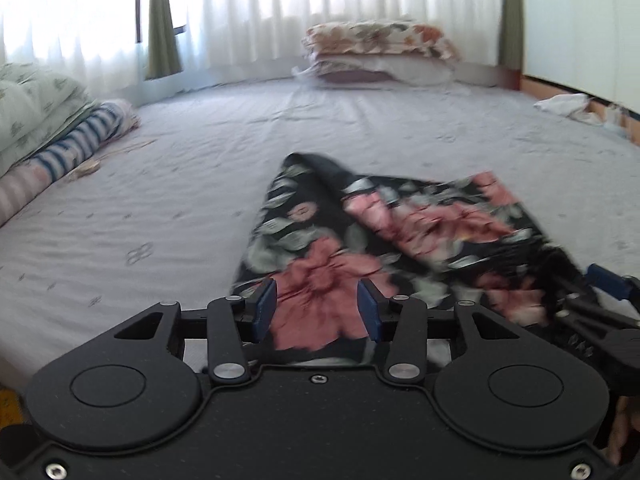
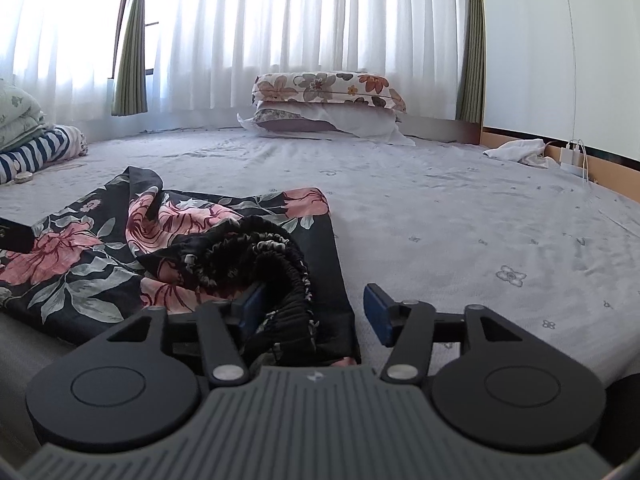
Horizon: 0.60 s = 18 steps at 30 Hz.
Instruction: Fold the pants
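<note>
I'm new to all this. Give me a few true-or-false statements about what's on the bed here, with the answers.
1. The black floral pants lie on a pale lilac bedsheet. True.
2. The right gripper is clamped tight on the pants' ruffled black elastic waistband. False: its jaws stand apart, the waistband beside one pad only.
3. Two pillows are stacked by the white curtain, the flowered cream pillow on top. True.
4. The pants are neatly folded into a small square. False: they lie loosely bunched.
5. A blue-and-white striped blanket lies at the bed's left edge. True.
</note>
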### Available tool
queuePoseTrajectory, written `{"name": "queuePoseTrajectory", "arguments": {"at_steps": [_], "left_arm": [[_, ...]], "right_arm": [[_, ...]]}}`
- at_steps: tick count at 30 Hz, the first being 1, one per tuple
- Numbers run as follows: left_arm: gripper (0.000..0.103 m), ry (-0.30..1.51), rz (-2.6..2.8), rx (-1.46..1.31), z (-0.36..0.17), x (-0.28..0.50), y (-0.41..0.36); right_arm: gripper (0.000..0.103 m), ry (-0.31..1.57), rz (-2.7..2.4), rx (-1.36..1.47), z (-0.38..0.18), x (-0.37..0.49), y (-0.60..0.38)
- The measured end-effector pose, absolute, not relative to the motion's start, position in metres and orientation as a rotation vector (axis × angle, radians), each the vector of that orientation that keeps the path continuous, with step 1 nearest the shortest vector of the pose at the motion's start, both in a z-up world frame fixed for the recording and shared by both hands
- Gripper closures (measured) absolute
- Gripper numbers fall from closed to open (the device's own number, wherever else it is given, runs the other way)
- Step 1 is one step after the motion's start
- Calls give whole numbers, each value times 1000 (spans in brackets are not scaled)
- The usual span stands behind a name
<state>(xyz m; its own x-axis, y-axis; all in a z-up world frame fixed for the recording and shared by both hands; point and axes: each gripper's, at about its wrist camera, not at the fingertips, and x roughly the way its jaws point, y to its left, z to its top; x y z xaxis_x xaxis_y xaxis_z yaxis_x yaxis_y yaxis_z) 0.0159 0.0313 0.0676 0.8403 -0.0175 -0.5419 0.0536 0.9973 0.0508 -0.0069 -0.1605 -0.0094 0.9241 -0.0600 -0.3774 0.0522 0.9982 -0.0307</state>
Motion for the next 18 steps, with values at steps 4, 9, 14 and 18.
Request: {"name": "queuePoseTrajectory", "arguments": {"at_steps": [4, 9, 14, 18], "left_arm": [[64, 584, -114, 97, 60, 18, 9], [64, 638, -158, 96, 31, 19, -2], [65, 588, -182, 109, 24, 10, 2], [64, 592, -203, 45, 24, 10, 13]], "right_arm": [[17, 403, 22, -96, 4, -4, -170], [12, 402, 184, -271, 25, 8, -166], [12, 426, 323, -397, 30, 31, -151], [12, 457, 438, -549, 19, 41, -125]]}}
